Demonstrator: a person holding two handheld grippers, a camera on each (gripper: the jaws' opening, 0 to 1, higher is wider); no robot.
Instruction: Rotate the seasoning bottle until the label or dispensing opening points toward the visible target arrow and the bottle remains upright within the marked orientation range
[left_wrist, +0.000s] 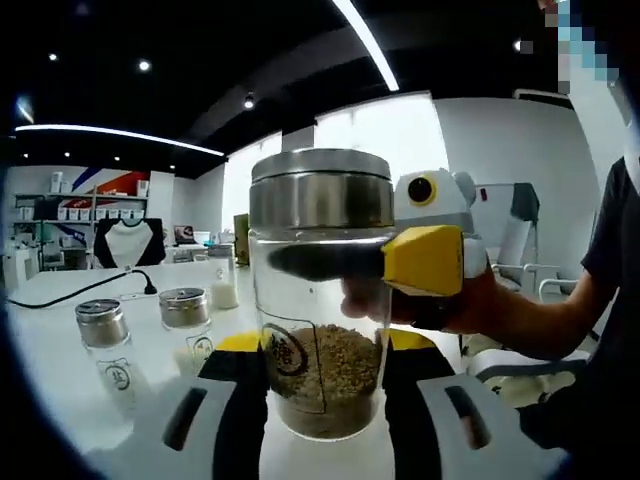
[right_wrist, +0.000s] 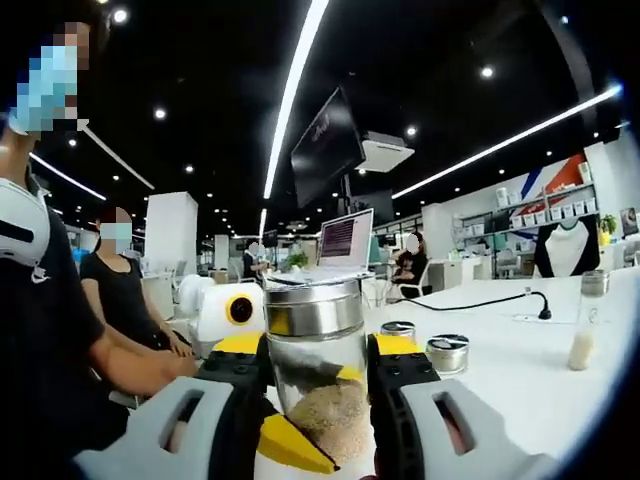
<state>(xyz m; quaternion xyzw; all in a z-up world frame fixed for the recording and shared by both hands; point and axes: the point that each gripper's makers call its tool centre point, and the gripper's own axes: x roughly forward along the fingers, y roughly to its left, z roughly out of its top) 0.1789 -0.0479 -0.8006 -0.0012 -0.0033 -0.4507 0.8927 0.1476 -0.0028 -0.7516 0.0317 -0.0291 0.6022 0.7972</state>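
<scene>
The seasoning bottle (left_wrist: 320, 300) is clear glass with a steel lid, holds brown grains and stands upright. A dark printed label (left_wrist: 286, 352) faces the left gripper view. My left gripper (left_wrist: 325, 405) is shut on its lower half, black pads against both sides. My right gripper (left_wrist: 400, 262), yellow and white, reaches in from the right and clasps the bottle just under the lid. In the right gripper view the same bottle (right_wrist: 316, 350) sits between my right gripper's (right_wrist: 318, 400) shut jaws. A yellow fingertip (right_wrist: 290, 445) of the left gripper shows low on it. No arrow can be made out.
Two small steel-lidded bottles (left_wrist: 103, 340) (left_wrist: 187, 320) stand on the white table (left_wrist: 60, 350) to the left, with a white-filled bottle (left_wrist: 223, 282) and a black cable (left_wrist: 90, 290) behind. Two lidded jars (right_wrist: 447, 352) and a laptop (right_wrist: 345, 240) lie beyond. A person's hand (left_wrist: 490, 310) holds the right gripper.
</scene>
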